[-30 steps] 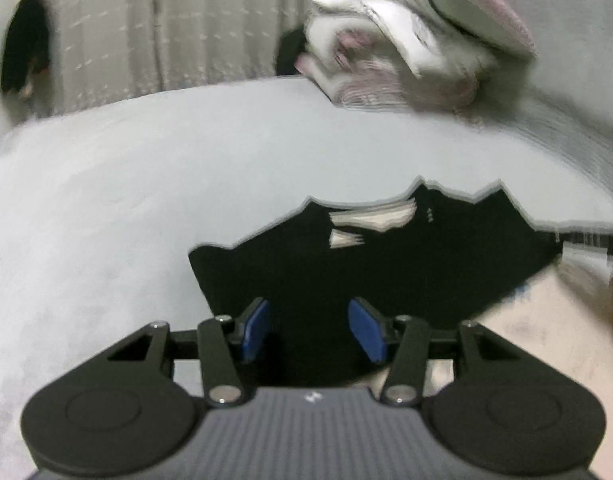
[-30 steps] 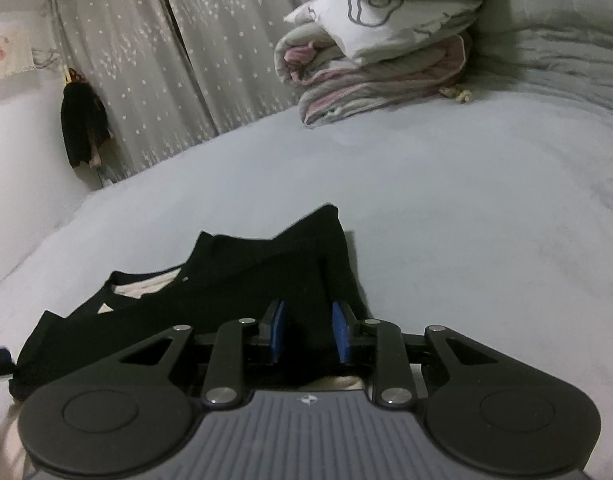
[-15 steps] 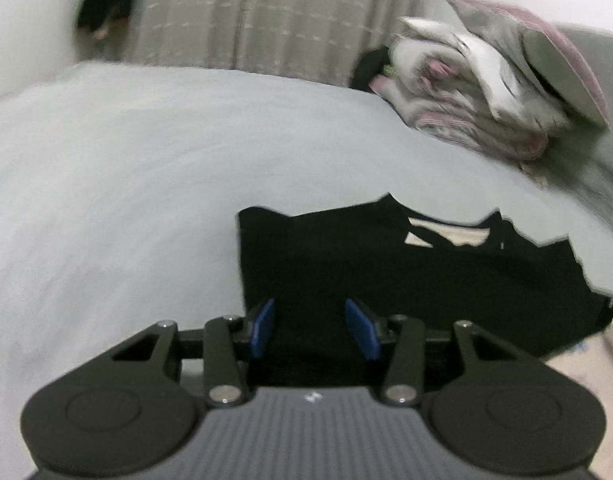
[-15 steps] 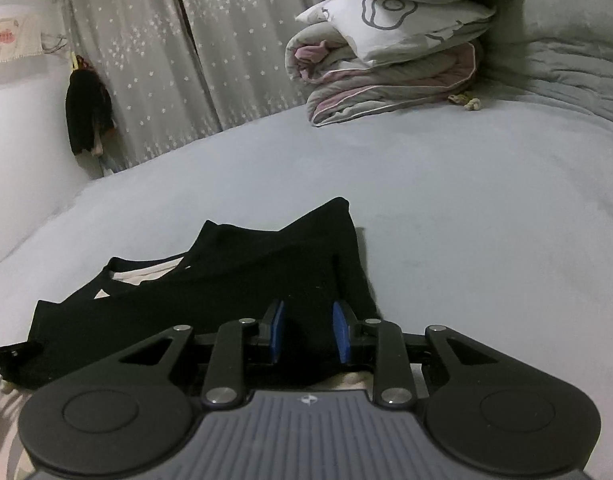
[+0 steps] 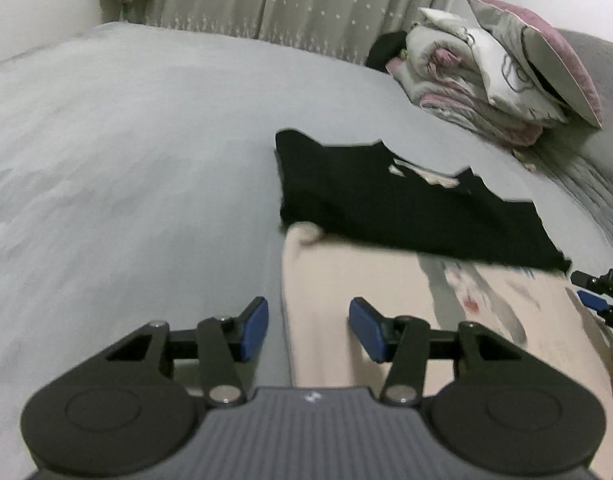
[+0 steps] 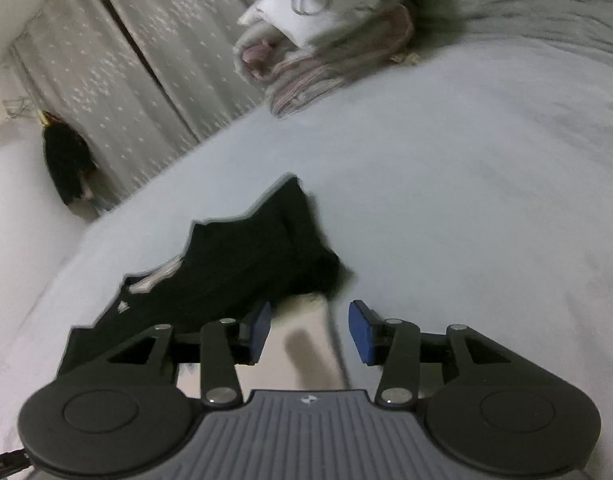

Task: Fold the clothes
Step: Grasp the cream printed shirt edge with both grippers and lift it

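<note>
I have the left gripper [image 5: 308, 330] with its blue pads apart and nothing pinched, poised over the near left edge of the cream garment [image 5: 386, 304] spread on the grey bed [image 5: 126, 168]. My right gripper [image 6: 309, 328] has its jaws opening, nothing pressed between the pads, above that garment's near right edge. The black top [image 5: 398, 204] lies folded across the cream garment's far end, and a stack of folded bedding [image 5: 494, 72] sits far right by the curtain [image 5: 306, 0].
</note>
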